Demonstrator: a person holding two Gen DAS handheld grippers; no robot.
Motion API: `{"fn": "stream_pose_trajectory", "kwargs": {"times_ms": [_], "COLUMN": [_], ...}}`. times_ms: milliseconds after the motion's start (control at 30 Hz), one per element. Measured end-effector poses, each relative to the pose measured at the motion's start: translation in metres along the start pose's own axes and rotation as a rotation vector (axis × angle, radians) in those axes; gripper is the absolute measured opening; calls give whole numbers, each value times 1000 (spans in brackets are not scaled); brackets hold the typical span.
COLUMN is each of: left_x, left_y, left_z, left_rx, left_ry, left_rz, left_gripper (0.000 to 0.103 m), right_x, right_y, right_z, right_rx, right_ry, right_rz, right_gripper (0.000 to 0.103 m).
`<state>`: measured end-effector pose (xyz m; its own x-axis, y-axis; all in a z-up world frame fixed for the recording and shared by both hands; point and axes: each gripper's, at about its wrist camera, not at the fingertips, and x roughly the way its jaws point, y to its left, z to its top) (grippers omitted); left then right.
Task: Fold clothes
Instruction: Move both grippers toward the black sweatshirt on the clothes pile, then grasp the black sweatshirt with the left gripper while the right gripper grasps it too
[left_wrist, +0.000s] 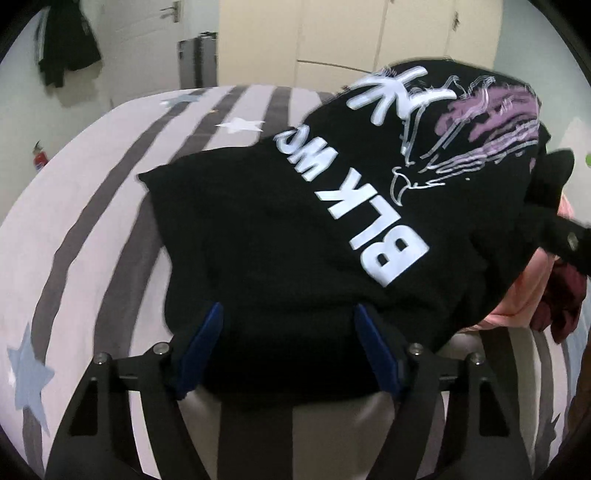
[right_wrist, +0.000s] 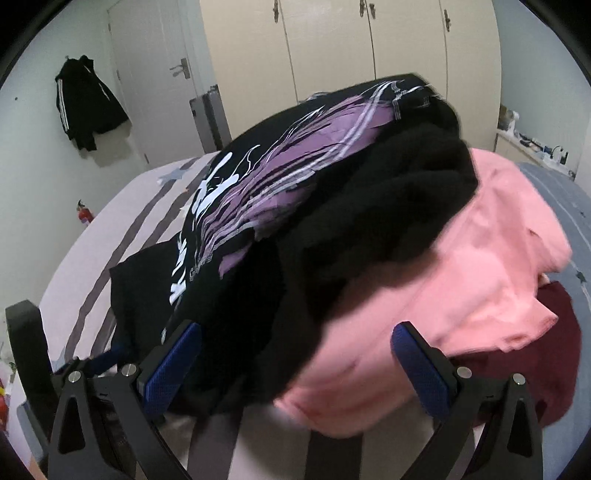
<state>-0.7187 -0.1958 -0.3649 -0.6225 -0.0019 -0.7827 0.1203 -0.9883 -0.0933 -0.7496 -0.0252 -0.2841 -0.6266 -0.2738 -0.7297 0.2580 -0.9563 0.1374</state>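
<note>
A black T-shirt (left_wrist: 295, 229) with white "BLK" lettering and a purple print lies on the bed, its far end heaped on a clothes pile. My left gripper (left_wrist: 290, 350) is at the shirt's near hem. Its blue pads (left_wrist: 207, 347) stand wide apart with the black cloth between them, and I see no pinch. In the right wrist view the same shirt (right_wrist: 258, 184) drapes over a pink garment (right_wrist: 461, 258) and a dark red one (right_wrist: 546, 350). My right gripper (right_wrist: 295, 362) is open, with black and pink cloth lying between its fingers.
The bed (left_wrist: 92, 206) has a pale sheet with grey stripes and stars. Beyond it are a cream wardrobe (right_wrist: 332, 48), a door (right_wrist: 155, 74), a grey suitcase (right_wrist: 208, 118), a black jacket (right_wrist: 85, 107) on the wall and a red fire extinguisher (right_wrist: 84, 214).
</note>
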Motion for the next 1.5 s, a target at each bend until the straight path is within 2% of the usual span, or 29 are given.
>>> {"fn": "stream_pose_trajectory", "kwargs": {"times_ms": [33, 67, 100, 133, 167, 233, 300, 333, 367, 467, 567, 767, 867, 1000, 1167, 1300, 1400, 1467, 1500], "left_x": [4, 8, 9, 9, 9, 2, -18, -29, -39, -73, -129, -244, -292, -346, -412, -415, -390, -373, -361], "left_y": [-2, -4, -6, -7, -9, -7, -3, -1, 0, 1, -9, -37, -51, -71, -103, -101, -80, -68, -58], "left_z": [2, 3, 3, 3, 4, 4, -1, -5, -9, -28, -56, -128, -181, -260, -347, -369, -337, -310, -291], "left_rx": [7, 15, 29, 47, 65, 57, 50, 49, 49, 57, 97, 114, 85, 35, 54, 26, 4, -9, -25], "left_ry": [18, 40, 56, 67, 78, 65, 12, -17, -30, -40, -77, -88, -41, 68, 192, 242, 175, 121, 93], "left_rz": [-5, -23, -37, -42, -48, -82, -110, -121, -135, -182, -231, -338, -361, -387, -421, -358, -255, -186, -154], "left_gripper": [56, 38, 27, 11, 6, 2, 1, 1, 1, 1, 1, 1, 1, 0, 0, 0, 3, 19, 36], "right_x": [5, 10, 16, 21, 23, 25, 13, 5, -4, -34, -76, -201, -251, -308, -363, -380, -383, -383, -383], "right_y": [0, 0, 0, 0, -2, -6, -16, -22, -28, -43, -55, -65, -74, -87, -108, -117, -112, -112, -112], "right_z": [3, 6, 7, 8, 8, 9, 6, 3, -1, -15, -28, -85, -126, -200, -275, -310, -303, -293, -288], "right_rx": [7, 14, 13, 6, 12, 25, 40, 51, 71, 84, 99, 30, 19, 7, 28, 36, -3, -3, -1], "right_ry": [13, 27, 42, 61, 74, 96, 70, 54, 43, 19, -21, -76, -29, 63, 166, 211, 188, 158, 140], "right_rz": [0, -2, -11, -20, -20, -19, -28, -29, 10, 57, 82, 143, 150, 113, 79, 46, 14, 12, 9], "right_gripper": [102, 97, 90, 71, 46, 30, 4, 4, 4, 4, 1, 1, 1, 1, 1, 2, 10, 31, 35]}}
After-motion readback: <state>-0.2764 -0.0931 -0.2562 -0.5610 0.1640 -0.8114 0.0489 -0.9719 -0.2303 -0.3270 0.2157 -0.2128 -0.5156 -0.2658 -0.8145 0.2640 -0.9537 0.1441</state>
